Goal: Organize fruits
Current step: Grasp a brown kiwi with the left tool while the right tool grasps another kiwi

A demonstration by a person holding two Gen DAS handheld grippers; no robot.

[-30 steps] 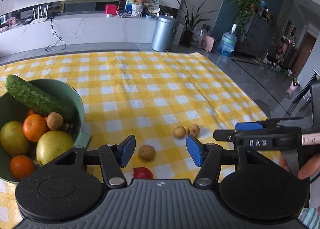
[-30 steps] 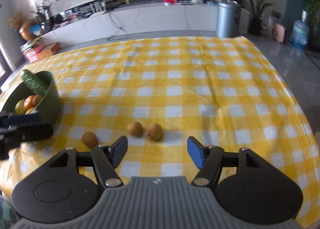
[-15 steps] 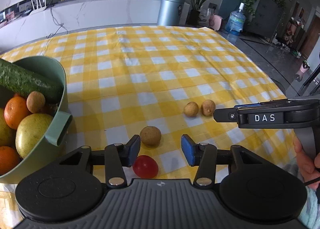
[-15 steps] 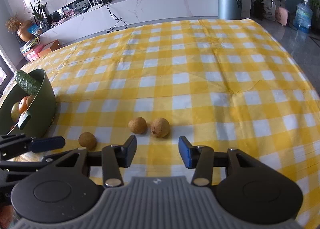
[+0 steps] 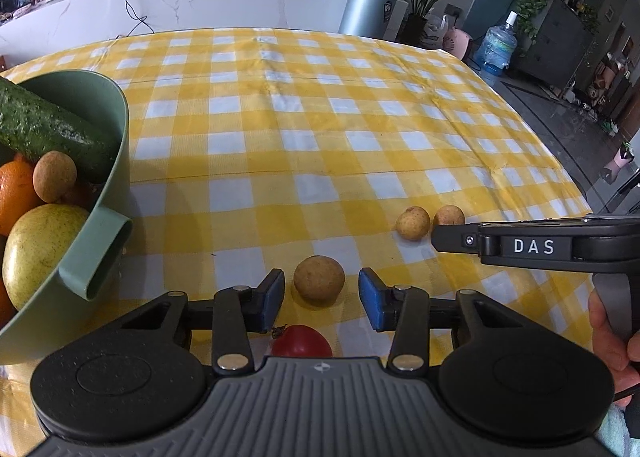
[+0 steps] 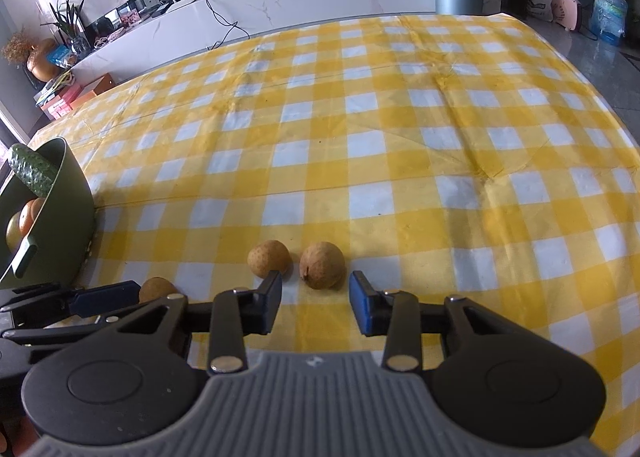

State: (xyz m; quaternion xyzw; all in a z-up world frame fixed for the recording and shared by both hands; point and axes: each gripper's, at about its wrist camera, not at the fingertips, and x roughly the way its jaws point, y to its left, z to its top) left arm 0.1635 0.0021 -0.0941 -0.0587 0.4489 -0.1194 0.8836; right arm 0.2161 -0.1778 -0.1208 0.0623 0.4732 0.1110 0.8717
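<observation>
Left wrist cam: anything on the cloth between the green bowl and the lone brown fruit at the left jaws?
Nothing: only bare yellow-checked tablecloth between the green bowl and the round brown fruit, seen in the left wrist view.

Bright, sharp daylight; fisheye edges bow strongly.

Left gripper (image 5: 321, 299): black linkage arms, blue pads, silver screws, ribbed grey base, two round black discs. Right gripper (image 6: 315, 303): same build; white "DAS" on its black side at the left view's right. Light teal sleeve (image 5: 616, 431), lower right corner.
</observation>
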